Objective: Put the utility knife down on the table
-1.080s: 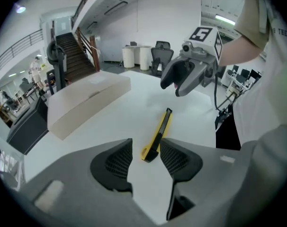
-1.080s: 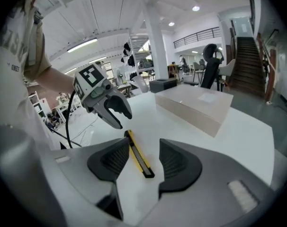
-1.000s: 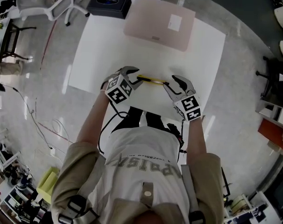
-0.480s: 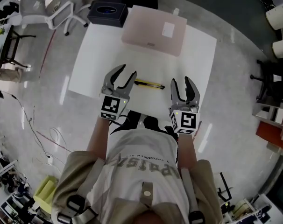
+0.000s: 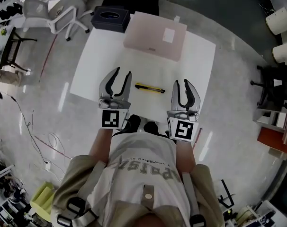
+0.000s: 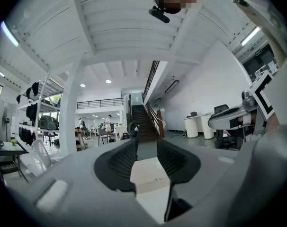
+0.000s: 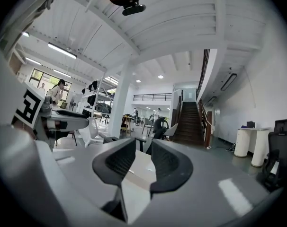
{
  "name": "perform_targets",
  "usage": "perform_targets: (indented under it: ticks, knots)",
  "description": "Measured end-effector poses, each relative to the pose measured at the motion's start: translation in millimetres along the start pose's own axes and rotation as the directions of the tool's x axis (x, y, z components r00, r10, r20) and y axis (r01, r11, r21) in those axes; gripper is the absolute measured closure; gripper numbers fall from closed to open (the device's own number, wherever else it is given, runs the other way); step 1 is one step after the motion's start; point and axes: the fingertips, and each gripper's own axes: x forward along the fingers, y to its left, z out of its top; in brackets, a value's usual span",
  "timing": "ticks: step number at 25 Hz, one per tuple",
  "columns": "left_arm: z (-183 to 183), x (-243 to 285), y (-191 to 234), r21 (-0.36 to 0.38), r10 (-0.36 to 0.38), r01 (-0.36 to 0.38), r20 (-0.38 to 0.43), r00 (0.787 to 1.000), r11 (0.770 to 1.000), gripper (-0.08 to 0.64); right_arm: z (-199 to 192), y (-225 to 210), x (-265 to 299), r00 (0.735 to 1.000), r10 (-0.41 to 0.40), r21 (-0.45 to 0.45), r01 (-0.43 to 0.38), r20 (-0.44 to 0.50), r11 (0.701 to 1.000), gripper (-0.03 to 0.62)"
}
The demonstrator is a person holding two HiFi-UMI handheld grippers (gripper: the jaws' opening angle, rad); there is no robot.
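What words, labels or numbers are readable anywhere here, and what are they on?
"PAISA", apparently, seen upside down: shirt.
Smaller print line on the shirt: blurred.
White label on pink box: too small.
Green wall sign: too small.
Square markers: patterns, no letters.

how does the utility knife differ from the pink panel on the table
The utility knife is slim, yellow and black; the pink panel is broad, with a white label. The knife lies nearer the person; the panel at the far edge. Both lie flat on the white table.
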Motion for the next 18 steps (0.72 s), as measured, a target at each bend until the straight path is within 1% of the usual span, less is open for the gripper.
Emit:
perform_targets:
  ticks: [4, 9, 12, 13, 18]
  knots:
    - [12.0, -3.9, 1.8, 0.009, 0.014, -0.014, 0.031, 0.999, 1.000, 0.433, 13.4, 1.3, -1.5, 1.000, -0.021, 0.008, 0.021, 0.023, 1.000, 0.522]
    - [16.7, -6.2, 1.4, 0.023, 0.023, -0.024, 0.052, 0.998, 0.999, 0.465, 12.5, 2.3, -1.8, 0.999, -0.036, -0.008, 0.037, 0.018, 0.999, 0.534]
    - [15.4, -7.2, 1.5, 0.038, 0.031, -0.033, 0.053, 0.998, 0.999, 0.494, 4.5, -0.4, -3.4, 0.999, -0.033, -0.052, 0.033, 0.007, 0.998, 0.540]
    - [14.0, -8.2, 1.4, 0.040, 0.035, -0.037, 0.050, 0.998, 0.998, 0.508, 3.7, -1.1, -4.0, 0.999, -0.034, -0.059, 0.034, 0.005, 0.998, 0.551]
    - [9.7, -10.2, 2.9, 0.040, 0.047, -0.049, 0.045, 0.998, 0.998, 0.543, 3.8, -2.8, -4.3, 0.999, -0.043, -0.049, 0.044, 0.007, 0.998, 0.583]
